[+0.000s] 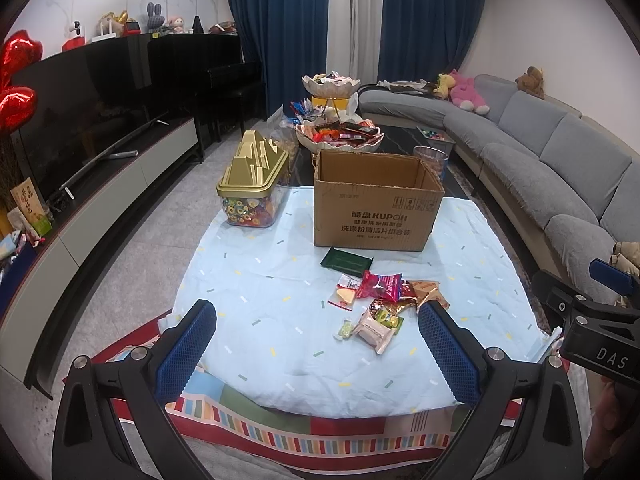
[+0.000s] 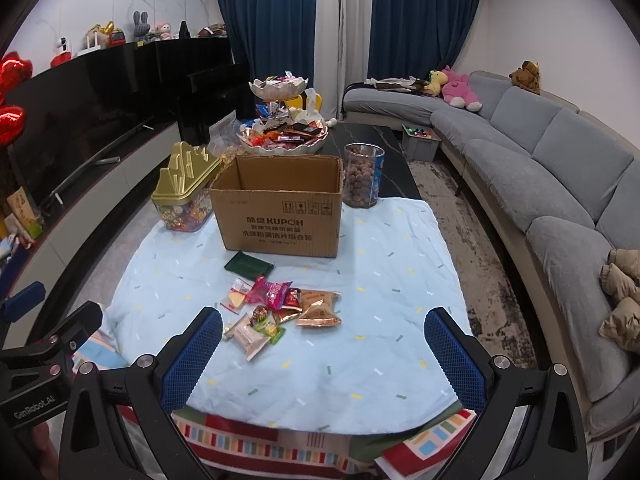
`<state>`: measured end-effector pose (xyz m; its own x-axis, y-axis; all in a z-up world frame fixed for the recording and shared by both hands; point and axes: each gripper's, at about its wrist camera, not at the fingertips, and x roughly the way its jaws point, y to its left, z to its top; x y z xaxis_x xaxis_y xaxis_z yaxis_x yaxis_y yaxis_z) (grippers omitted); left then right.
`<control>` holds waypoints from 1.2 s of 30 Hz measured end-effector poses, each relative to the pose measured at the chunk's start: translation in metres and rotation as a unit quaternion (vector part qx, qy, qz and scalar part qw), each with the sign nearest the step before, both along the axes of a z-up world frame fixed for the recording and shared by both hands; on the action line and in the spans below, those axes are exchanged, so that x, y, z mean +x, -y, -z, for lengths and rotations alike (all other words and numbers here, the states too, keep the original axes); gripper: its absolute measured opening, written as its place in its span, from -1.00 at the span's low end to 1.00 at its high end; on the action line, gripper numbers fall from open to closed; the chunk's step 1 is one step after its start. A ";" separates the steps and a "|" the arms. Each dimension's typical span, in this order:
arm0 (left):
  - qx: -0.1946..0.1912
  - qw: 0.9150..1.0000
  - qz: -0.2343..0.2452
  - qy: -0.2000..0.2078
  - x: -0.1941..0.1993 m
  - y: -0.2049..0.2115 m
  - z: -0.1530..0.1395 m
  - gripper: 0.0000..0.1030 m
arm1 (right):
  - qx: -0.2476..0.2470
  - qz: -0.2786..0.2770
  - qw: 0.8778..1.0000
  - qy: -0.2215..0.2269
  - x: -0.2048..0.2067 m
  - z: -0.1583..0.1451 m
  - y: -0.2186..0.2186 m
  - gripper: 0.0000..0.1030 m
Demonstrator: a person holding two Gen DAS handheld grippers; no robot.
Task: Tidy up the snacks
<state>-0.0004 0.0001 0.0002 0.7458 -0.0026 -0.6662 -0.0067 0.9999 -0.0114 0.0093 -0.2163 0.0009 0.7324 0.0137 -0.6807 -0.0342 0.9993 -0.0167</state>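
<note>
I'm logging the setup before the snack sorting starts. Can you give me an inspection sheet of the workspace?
Surface: pale blue speckled cloth spread over a striped mat, wrinkled.
Job's things: loose pile of small snack packets lying in front of an open brown cardboard box; flat dark green packet between them.
Clutter: gold-lidded clear candy tub, clear jar of brown nuts, tiered white snack bowls behind the box.
Tongs: left tongs and right tongs both wide open, holding nothing, hovering short of the pile.
Cables: nothing seen.
Surroundings: grey sectional sofa, blue curtains, black television.
</note>
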 end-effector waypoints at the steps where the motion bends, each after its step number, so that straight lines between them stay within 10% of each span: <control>1: 0.000 1.000 0.000 0.000 0.000 0.000 0.000 1.00 | 0.001 0.000 1.000 0.000 0.000 -0.001 0.000 0.99; 36: 0.002 1.000 0.000 0.001 0.000 0.000 0.000 1.00 | 0.007 -0.003 1.000 0.005 -0.001 -0.001 0.000 0.99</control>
